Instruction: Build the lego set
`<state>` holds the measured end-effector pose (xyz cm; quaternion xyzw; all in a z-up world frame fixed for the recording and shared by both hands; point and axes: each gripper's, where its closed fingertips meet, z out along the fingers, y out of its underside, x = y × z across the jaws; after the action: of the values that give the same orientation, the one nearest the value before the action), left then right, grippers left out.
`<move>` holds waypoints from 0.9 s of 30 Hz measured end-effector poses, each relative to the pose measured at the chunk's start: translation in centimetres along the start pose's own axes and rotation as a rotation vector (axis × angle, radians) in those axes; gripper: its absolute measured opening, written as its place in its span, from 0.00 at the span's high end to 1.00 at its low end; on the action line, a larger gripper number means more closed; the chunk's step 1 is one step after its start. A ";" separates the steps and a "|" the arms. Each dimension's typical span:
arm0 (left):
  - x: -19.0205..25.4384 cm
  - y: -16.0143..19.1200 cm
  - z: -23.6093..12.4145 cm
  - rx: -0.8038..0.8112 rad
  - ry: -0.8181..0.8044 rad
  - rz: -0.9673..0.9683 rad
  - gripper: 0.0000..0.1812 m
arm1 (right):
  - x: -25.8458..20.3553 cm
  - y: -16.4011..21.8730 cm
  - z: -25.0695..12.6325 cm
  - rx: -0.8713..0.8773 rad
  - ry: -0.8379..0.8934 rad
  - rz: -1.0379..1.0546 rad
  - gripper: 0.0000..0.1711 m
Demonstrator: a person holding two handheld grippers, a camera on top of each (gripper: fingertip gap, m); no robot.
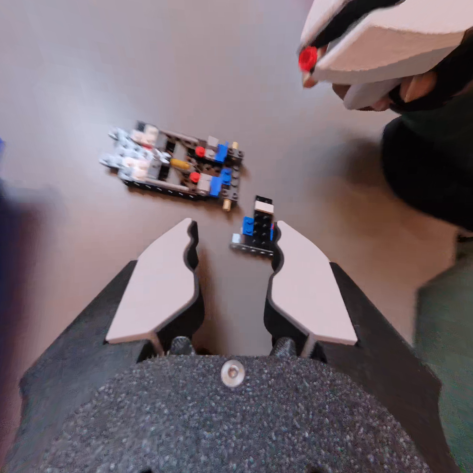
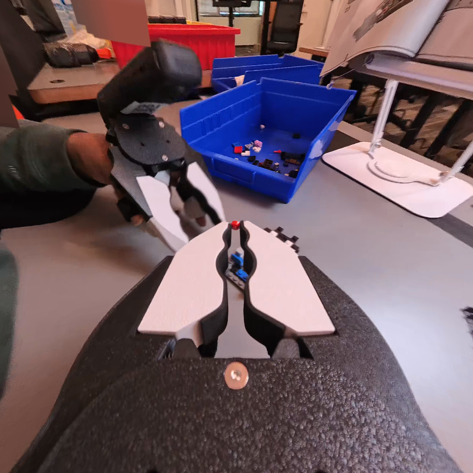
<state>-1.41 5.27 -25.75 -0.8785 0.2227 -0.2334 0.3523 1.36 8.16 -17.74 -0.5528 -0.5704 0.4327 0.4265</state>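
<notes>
My left gripper [image 1: 236,227] is open and empty, low over the grey table. A small black, blue and white brick assembly [image 1: 257,230] lies by its right fingertip. A larger flat brick model [image 1: 174,163] with red, blue, grey and white parts lies farther ahead on the left. My right gripper [image 2: 235,225] is shut on a small red round brick [image 2: 235,224], which it holds at its tips above the small assembly [image 2: 239,266]. In the left wrist view the right gripper [image 1: 311,61] hangs at the top right with the red brick [image 1: 307,58]. The left gripper [image 2: 202,230] shows open in the right wrist view.
A blue bin [image 2: 258,179] with several loose bricks stands behind on the table, with another blue bin [image 2: 266,69] and a red crate [image 2: 192,43] beyond. A white stand [image 2: 394,179] holding an open booklet [image 2: 399,30] is at the right. A person's sleeve [image 1: 432,166] is at the right. The left gripper's tips are roughly 9 centimeters from the right gripper's.
</notes>
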 end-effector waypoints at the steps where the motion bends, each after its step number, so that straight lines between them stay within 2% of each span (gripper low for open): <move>1: -0.4 -0.7 -0.7 0.045 -0.043 0.073 0.70 | -0.4 0.0 0.2 0.004 -0.029 0.024 0.97; 4: 0.8 -3.4 -2.7 0.226 -0.078 0.259 0.79 | -2.1 -0.5 0.8 0.041 -0.147 0.176 0.96; 8: 2.6 -6.1 -4.7 0.418 -0.269 0.602 0.85 | -3.9 -2.1 1.4 0.123 -0.335 0.481 0.96; 12: 4.0 -6.7 -5.3 0.460 -0.405 0.834 0.93 | -4.8 -2.6 1.5 0.152 -0.458 0.657 0.96; 13: 4.0 -6.8 -5.4 0.464 -0.428 0.857 0.96 | -5.0 -2.6 1.5 0.149 -0.472 0.673 0.96; 19: 4.0 -7.4 -6.0 0.522 -0.473 0.855 0.94 | -4.2 -2.8 1.6 0.177 -0.450 0.736 0.97; 25: 4.1 -7.4 -5.9 0.520 -0.433 0.842 0.97 | -4.3 -3.1 1.5 0.185 -0.450 0.727 0.96; 26: 3.9 -7.5 -5.9 0.513 -0.435 0.842 0.97 | -4.1 -3.2 1.5 0.190 -0.437 0.716 0.93; 27: 2.8 -7.8 -6.3 0.499 -0.496 0.842 0.97 | -3.8 -3.5 1.3 0.210 -0.430 0.697 0.86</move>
<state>-0.96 5.54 -15.39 -0.6320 0.4033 0.0963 0.6547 -0.72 4.27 -14.72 -0.5631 -0.3780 0.7125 0.1798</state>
